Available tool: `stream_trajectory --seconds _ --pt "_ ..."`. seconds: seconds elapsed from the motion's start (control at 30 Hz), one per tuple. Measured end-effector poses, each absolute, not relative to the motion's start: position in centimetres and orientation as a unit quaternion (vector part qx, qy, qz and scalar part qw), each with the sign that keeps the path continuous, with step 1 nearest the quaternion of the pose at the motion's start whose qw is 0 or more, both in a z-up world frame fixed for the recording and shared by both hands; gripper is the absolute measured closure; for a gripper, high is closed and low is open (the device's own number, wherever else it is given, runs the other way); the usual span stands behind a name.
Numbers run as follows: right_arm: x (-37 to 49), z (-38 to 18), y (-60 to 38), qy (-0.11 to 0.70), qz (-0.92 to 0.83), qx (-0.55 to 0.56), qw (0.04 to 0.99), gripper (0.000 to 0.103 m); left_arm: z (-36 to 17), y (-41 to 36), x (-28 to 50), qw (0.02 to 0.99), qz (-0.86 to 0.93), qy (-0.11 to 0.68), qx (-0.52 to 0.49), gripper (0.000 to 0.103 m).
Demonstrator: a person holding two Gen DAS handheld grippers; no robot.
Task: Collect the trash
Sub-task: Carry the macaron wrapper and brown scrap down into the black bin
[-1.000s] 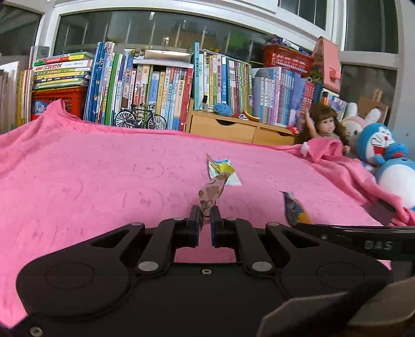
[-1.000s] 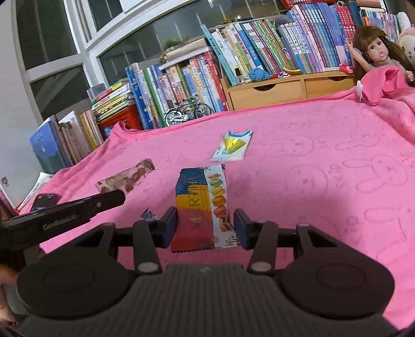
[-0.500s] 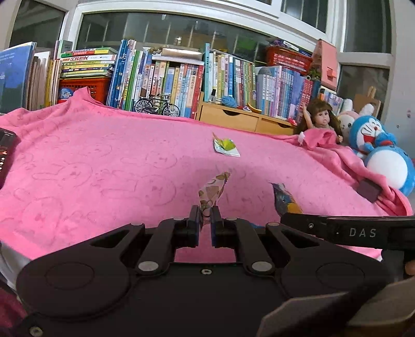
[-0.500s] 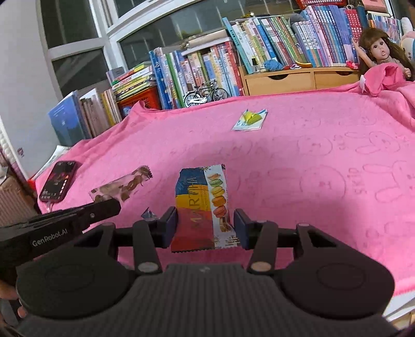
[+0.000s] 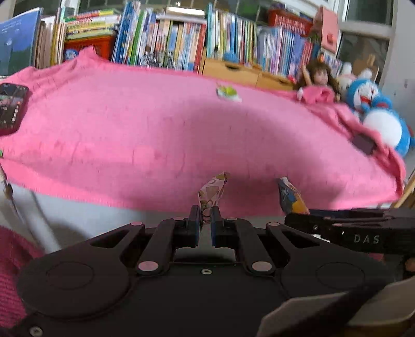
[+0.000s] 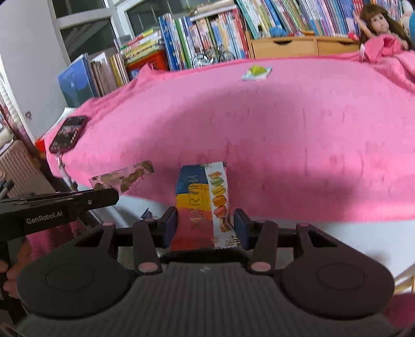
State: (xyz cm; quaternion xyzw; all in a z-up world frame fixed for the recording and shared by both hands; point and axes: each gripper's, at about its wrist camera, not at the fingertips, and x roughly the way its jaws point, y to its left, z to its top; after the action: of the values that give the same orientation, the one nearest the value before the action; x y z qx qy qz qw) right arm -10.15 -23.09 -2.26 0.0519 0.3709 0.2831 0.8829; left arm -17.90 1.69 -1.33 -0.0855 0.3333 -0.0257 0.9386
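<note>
My left gripper [image 5: 205, 220] is shut on a pink and brown snack wrapper [image 5: 212, 190], which sticks up from between its pads; the same wrapper [image 6: 122, 177] shows at the left of the right wrist view. My right gripper [image 6: 205, 223] is shut on a macaron wrapper [image 6: 202, 204] coloured blue, yellow and red, held flat between its pads. Its edge [image 5: 290, 195] appears right of centre in the left wrist view. Both grippers hang off the near edge of the pink blanket [image 5: 168, 134]. A yellow-green wrapper [image 5: 228, 93] [image 6: 256, 72] lies far back on the blanket.
A phone [image 6: 68, 133] [image 5: 10, 109] lies on the blanket's left corner. Behind the bed stand rows of books [image 5: 166, 39], a wooden drawer unit [image 5: 233, 71], a doll [image 6: 380, 23] and blue plush toys [image 5: 378, 111]. A white bed side [image 6: 337, 238] shows under the blanket's edge.
Both grippers have drawn back from the bed with their wrappers still held. The blanket's near edge and the phone have come into view, and the yellow-green wrapper looks farther off.
</note>
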Motion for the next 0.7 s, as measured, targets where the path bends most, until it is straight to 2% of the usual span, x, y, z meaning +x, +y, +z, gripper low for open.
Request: stream_trajectory --seconds 0.3,0.7 --pt "-10.8 -6.2 -22.5 0.423 0.271 0.038 0.864 0.050 -5.9 1.3 -17.4 0.898 -0.033 0.431 -0.084 0.095" --pt "-11.1 -11.1 -21.2 0.481 0.256 0.047 0.837 0.050 -10.8 0.9 -15.8 0.859 -0.014 0.508 -0.063 0.094"
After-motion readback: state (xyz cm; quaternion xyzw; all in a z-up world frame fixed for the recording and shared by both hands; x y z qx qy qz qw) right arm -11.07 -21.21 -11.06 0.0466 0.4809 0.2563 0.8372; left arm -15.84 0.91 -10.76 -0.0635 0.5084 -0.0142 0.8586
